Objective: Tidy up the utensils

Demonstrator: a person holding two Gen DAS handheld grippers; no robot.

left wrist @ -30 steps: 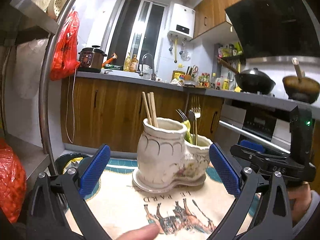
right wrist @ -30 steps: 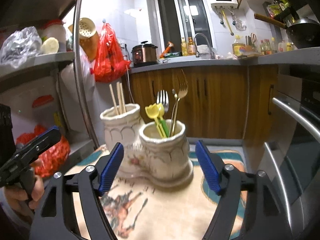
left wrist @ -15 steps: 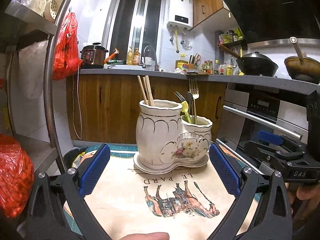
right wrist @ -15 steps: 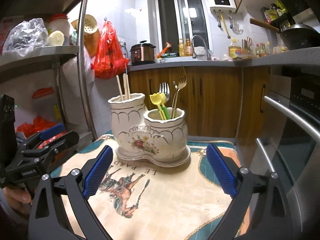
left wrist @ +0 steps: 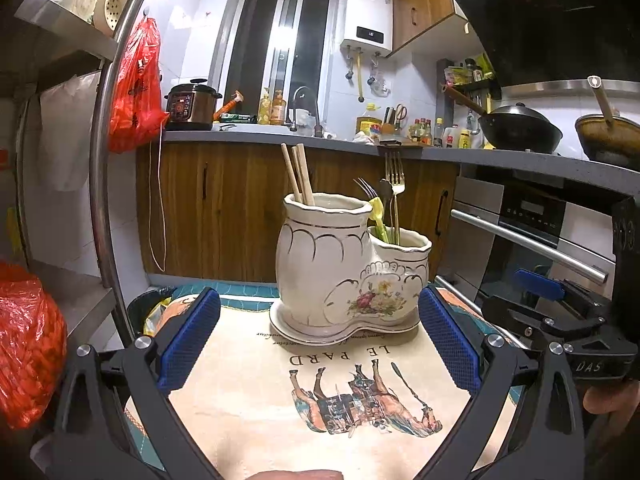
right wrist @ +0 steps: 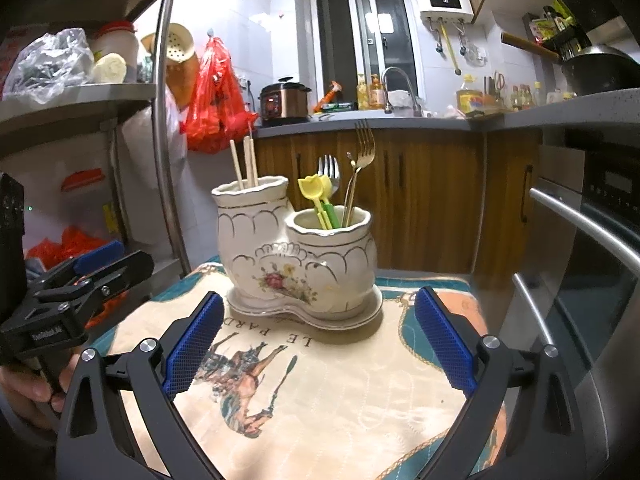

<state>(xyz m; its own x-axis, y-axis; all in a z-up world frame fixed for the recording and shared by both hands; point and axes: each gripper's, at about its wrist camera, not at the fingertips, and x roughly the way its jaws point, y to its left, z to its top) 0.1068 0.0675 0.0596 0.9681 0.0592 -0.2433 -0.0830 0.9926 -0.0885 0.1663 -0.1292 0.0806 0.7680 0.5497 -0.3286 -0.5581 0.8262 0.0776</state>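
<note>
Nearest, a cream printed cloth (right wrist: 320, 392) with a horse motif and teal border, spread flat over the small table. Bare cloth between both pairs of blue pads and out to the near edge. Left gripper (left wrist: 320, 340) spread wide, nothing between its pads, aimed slightly downward at the ceramic holder (left wrist: 352, 264). Right gripper (right wrist: 316, 340) equally wide and empty, jaws just opened further, also tilted a little down. Each gripper seen side-on in the other's view, low and just off the cloth's side edge, gripped by a hand (right wrist: 28, 388).

Further in, at the middle of the cloth toward its far edge, the twin-pot holder upright on its own saucer base, apart from all pads. Chopsticks (right wrist: 245, 162) in the taller pot; forks (right wrist: 362, 148), a spoon and yellow-green plastic utensils (right wrist: 318, 200) in the shorter one.

Steel shelf rack (right wrist: 164, 128) close on one side with red bags (right wrist: 216, 100); oven front (right wrist: 592, 240) with bar handle close on the other. Beyond, wooden cabinets (left wrist: 224, 208), grey counter with rice cooker (left wrist: 190, 102), sink tap, bottles, wok (left wrist: 520, 128), window, water heater.
</note>
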